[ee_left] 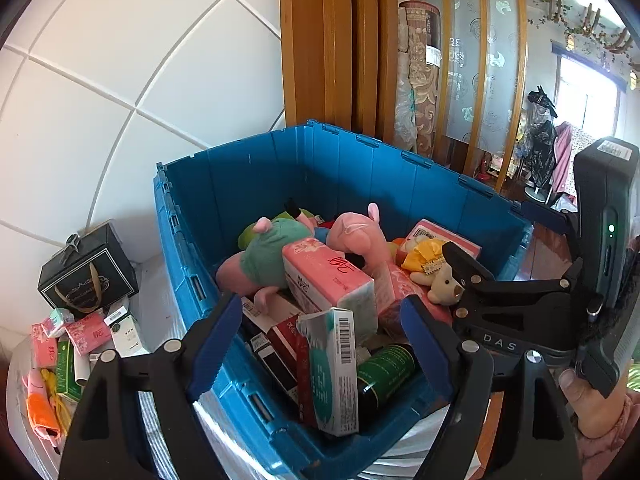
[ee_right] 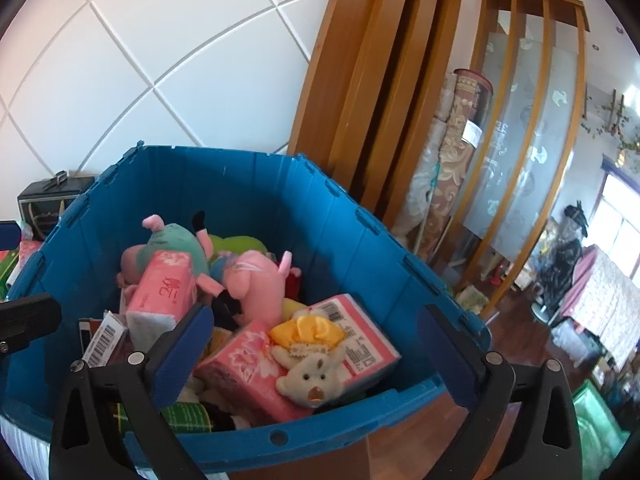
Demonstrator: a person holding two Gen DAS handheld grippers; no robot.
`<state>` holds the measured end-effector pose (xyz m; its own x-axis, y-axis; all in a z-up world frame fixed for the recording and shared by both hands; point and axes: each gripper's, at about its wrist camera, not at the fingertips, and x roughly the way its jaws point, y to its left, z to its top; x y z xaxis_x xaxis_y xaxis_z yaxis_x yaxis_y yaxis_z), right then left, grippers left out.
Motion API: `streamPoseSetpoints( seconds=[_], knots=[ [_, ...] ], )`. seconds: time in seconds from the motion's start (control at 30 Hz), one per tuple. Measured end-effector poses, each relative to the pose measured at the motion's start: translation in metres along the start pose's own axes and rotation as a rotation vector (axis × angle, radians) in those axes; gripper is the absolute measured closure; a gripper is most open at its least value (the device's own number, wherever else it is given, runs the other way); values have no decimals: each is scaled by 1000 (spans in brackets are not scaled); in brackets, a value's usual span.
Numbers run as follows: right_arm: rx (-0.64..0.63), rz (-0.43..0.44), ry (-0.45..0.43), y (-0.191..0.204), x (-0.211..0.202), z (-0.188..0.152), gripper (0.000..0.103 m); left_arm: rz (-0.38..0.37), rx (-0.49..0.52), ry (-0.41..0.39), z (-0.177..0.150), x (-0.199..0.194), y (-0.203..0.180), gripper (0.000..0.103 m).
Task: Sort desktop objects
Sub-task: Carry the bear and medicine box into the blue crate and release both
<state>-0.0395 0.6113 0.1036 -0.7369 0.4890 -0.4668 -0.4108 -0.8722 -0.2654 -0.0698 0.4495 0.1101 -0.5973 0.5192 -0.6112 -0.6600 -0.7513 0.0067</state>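
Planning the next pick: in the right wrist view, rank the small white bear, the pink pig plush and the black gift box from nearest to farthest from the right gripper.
1. Small white bear: between the open right gripper fingers.
2. Pink pig plush: mid-crate, behind the bear.
3. Black gift box: outside the blue crate, far left.

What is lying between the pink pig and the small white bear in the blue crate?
In the right wrist view, a pink tissue pack lies between the pig and the bear, inside the crate.
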Motion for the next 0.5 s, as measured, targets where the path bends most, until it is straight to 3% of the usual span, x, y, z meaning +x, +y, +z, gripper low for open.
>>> streamPoseSetpoints(
  seconds=[0.2,0.5],
  knots=[
    [7,19,-10,1,-28,-5,0,-5,-27,-26,-18,-32,13,22],
    [33,80,-34,34,-84,-21,0,12,-85,-93,-63,-71,54,22]
  ],
)
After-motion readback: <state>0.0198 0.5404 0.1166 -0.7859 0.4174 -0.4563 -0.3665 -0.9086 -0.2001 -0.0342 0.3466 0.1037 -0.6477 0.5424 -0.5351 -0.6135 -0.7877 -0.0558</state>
